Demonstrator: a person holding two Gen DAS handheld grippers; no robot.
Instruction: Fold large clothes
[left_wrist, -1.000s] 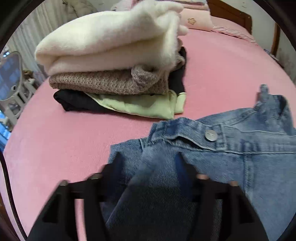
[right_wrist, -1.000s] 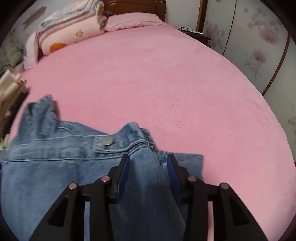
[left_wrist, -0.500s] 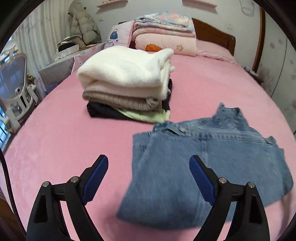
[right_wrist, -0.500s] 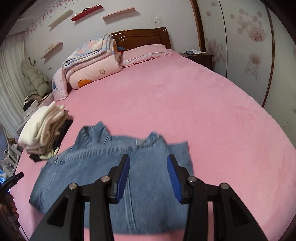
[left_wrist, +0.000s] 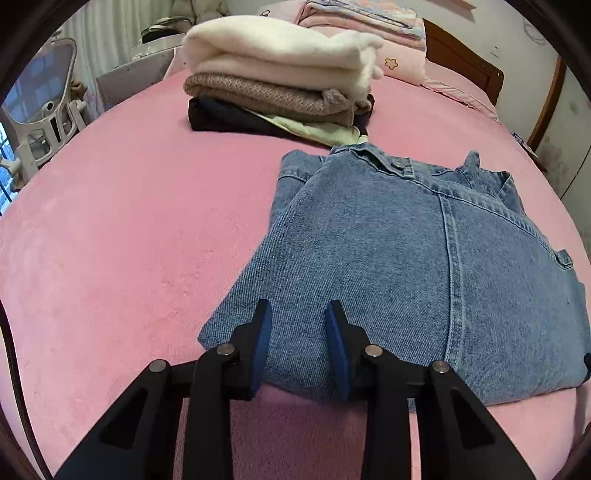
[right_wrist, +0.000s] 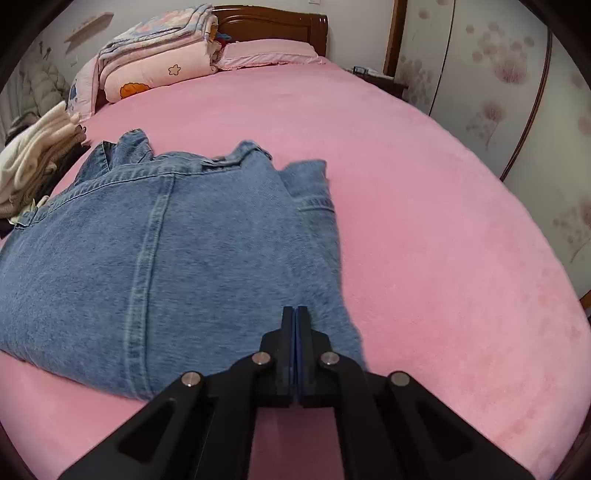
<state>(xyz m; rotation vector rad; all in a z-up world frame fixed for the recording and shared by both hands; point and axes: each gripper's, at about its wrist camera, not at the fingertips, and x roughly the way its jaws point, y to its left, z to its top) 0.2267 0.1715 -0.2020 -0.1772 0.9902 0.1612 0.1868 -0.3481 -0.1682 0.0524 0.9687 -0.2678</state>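
Folded blue denim jacket (left_wrist: 399, 258) flat on pink bed (left_wrist: 129, 229), stack of folded knitwear (left_wrist: 280, 81) at its 11 o'clock; left claw (left_wrist: 299, 332) spread over near hem, right claw (right_wrist: 295, 332) pressed together, nothing visibly pinched, at near right corner.

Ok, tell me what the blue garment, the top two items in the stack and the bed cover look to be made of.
Blue garment: looks like washed denim, matte, with diagonal twill grain, stitched seams and a metal button.
White top item: seemingly fleece or plush knit, fuzzy and thick.
Brown item beneath it: chunky open knit, probably wool or acrylic.
Bed cover: pink short-pile plush, matte and slightly mottled.
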